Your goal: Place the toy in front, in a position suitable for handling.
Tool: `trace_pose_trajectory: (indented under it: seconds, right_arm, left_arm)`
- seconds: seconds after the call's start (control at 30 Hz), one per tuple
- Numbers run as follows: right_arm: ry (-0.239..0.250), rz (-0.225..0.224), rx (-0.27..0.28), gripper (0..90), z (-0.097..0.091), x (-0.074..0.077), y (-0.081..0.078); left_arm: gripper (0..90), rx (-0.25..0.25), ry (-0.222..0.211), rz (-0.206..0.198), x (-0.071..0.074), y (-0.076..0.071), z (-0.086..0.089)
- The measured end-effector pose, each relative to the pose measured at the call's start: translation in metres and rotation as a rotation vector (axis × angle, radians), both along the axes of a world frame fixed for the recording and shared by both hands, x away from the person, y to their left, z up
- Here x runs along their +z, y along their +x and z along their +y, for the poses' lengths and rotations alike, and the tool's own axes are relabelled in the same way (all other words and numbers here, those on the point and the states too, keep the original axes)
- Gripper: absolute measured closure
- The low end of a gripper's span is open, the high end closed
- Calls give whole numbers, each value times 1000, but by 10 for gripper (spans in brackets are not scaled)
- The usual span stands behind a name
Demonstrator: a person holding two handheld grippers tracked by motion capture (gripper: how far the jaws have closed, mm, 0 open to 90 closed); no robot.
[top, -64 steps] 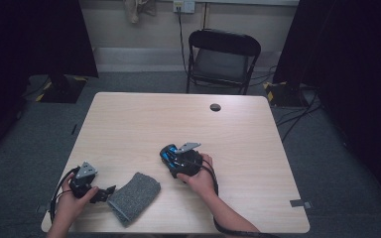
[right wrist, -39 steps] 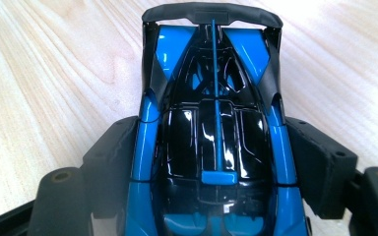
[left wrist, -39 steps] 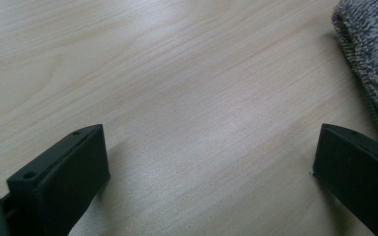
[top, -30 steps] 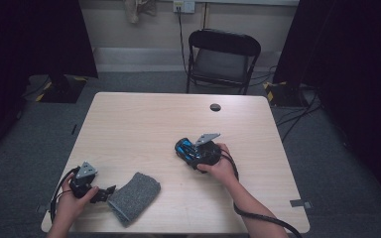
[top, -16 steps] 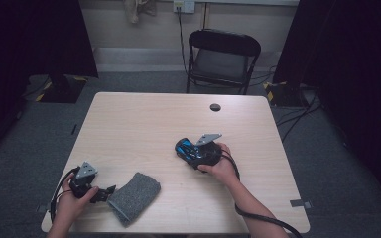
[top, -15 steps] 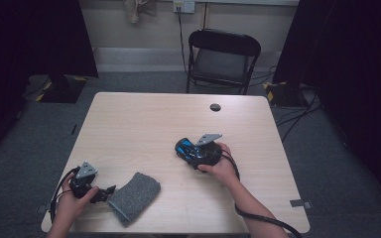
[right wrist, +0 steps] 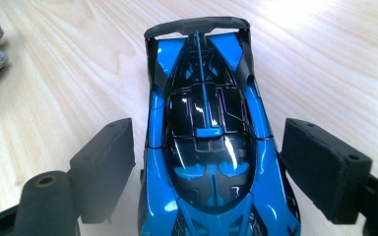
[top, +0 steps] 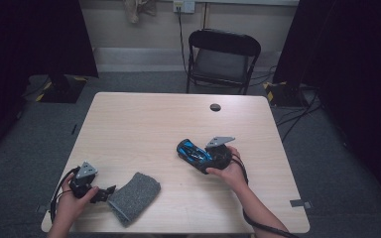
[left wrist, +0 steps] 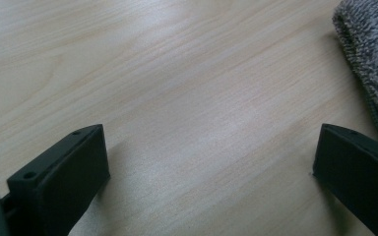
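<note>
Where the person's forearms come in over the near edge of the tabletop (top: pixel 144 119), the left hand-held gripper (top: pixel 103 192) sits low by the near left corner, level with the wood. Its jaws are spread wide with bare wood grain between them; nothing is gripped. A folded grey cloth (top: pixel 134 197) lies just beside those jaws, on the side toward the table's middle. In the left gripper view the edge of the cloth (left wrist: pixel 371 54) shows beyond one jaw; I cannot tell whether jaw and cloth touch.

Farther in, a little right of centre, the right hand (top: pixel 228 171) holds the right hand-held gripper (top: pixel 201 157), its grey three-cornered plate on top. A blue and black toy racing car (top: pixel 193 152) rests on the wood between the jaws. In the right gripper view the toy racing car (right wrist: pixel 209 142) lies lengthwise between the jaws, rear wing pointing away from the camera. The jaws have just been opening: each pad stands off from the car's flanks with a gap showing on both sides, so the car is bracketed, not pinched. The grey cloth also shows at the left edge of that view, well apart from the car.

Near the far edge, a small dark round cap (top: pixel 215 107) sits in the tabletop. Beyond the table a black folding chair (top: pixel 222 59) stands on grey carpet, facing the table, with a cable running up the wall behind it.
</note>
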State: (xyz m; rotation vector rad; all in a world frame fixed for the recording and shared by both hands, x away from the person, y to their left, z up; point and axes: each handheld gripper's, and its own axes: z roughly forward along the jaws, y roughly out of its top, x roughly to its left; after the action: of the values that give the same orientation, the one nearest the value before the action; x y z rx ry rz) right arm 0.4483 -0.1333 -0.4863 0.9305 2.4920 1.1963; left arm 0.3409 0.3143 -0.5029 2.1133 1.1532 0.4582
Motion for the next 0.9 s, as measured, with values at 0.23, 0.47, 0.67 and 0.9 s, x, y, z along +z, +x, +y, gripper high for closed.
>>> trace_pose_trajectory:
  seconds: [0.23, 0.47, 0.67, 0.9]
  right_arm:
    - [-3, 5, -43, 179, -15, -2, -10]
    - [-11, 2, -32, 201, -18, -9, -16]
    - [-23, 3, -26, 183, -19, -9, -18]
    - [-41, -1, -38, 170, -34, -8, -27]
  left_arm:
    - [0, 3, 0, 0, 0, 0, 0]
    - [0, 7, 0, 1, 0, 0, -1]
    - [0, 7, 0, 1, 0, 0, -1]
    - [0, 9, 0, 0, 0, 0, -1]
